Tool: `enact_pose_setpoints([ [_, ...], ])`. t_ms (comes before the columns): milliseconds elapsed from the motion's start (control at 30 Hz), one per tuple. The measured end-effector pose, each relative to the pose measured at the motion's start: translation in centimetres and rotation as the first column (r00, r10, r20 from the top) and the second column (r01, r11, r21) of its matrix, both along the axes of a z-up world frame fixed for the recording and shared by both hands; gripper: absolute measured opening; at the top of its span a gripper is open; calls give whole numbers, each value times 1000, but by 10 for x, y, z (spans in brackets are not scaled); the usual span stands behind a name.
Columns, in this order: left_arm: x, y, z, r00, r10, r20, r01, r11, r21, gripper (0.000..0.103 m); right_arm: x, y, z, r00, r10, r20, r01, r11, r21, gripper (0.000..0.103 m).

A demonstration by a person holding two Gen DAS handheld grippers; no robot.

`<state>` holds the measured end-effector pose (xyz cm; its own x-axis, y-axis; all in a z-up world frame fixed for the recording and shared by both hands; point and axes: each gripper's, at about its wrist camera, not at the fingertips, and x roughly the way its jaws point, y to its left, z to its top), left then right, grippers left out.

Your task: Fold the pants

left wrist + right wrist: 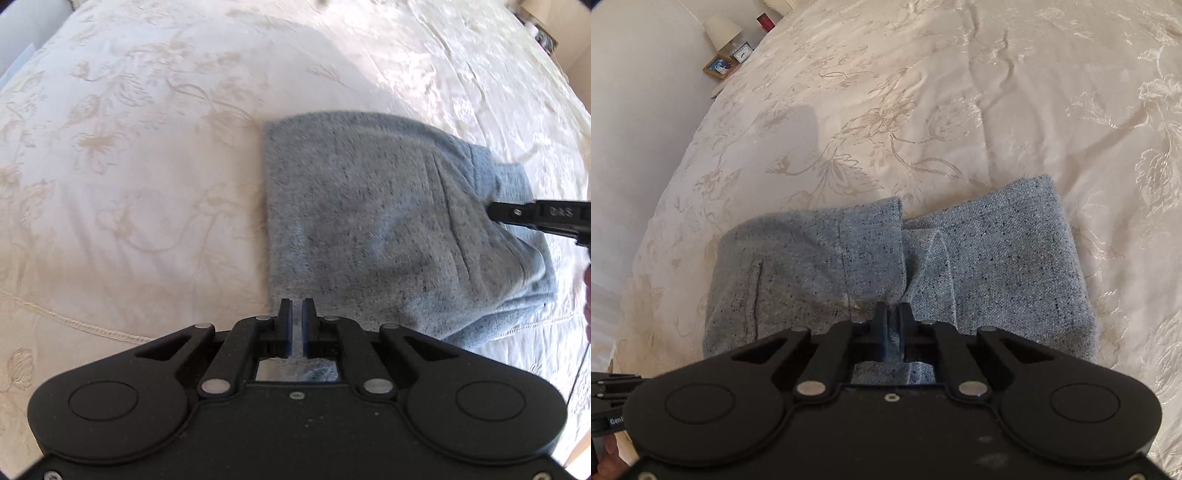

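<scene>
On the bed: one pair of grey-blue pants, folded into a compact bundle and lying on a cream floral bedspread.
Fold: layers stacked, one thicker flap lapped over the other in the right wrist view, likely to keep the bundle narrow.
Left gripper: hovering at the near edge of the bundle, fingers nearly together with a thin gap, nothing visibly between them; looks let go, probably waiting to pinch or press that edge.
Right gripper: low over the middle of the bundle at the overlap; fingers close together, but whether cloth is pinched cannot be told.
Purpose, judged: right side seems placed to pin the overlap so the layers do not spring apart.
Progress, judged: near the end, perhaps only tidying left.
Counts: two grippers, one garment, one lamp, one framed photo, one small clock.
</scene>
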<state>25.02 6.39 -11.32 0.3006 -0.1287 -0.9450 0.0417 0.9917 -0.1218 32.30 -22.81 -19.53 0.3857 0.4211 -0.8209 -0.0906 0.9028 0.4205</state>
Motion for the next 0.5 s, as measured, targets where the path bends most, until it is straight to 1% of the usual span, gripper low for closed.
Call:
enact_pose_setpoints([
  [33,-2,2,1,1000,7,4,-7,1000,5,9,-2,0,5,1000,6,13,-6,1000,-2,6],
  [67,4,13,6,1000,12,8,-12,1000,9,9,-5,-1,13,1000,8,30,-8,1000,-5,5],
  [200,4,20,12,999,31,19,-31,1000,5,9,-13,-15,49,996,9,90,-10,1000,10,4],
  [333,6,19,22,999,28,47,-27,1000,-7,9,-23,-25,80,986,54,158,-43,996,-74,3],
  [400,12,16,24,998,23,56,-22,1000,-19,9,-25,-36,86,985,40,168,-23,994,-103,3],
  [467,18,9,24,998,13,63,-12,1000,-14,10,-25,-46,86,983,31,178,-9,993,-119,4],
  [500,20,6,23,998,7,68,-6,1000,-10,10,-24,-51,82,982,24,189,-9,997,-80,6],
])
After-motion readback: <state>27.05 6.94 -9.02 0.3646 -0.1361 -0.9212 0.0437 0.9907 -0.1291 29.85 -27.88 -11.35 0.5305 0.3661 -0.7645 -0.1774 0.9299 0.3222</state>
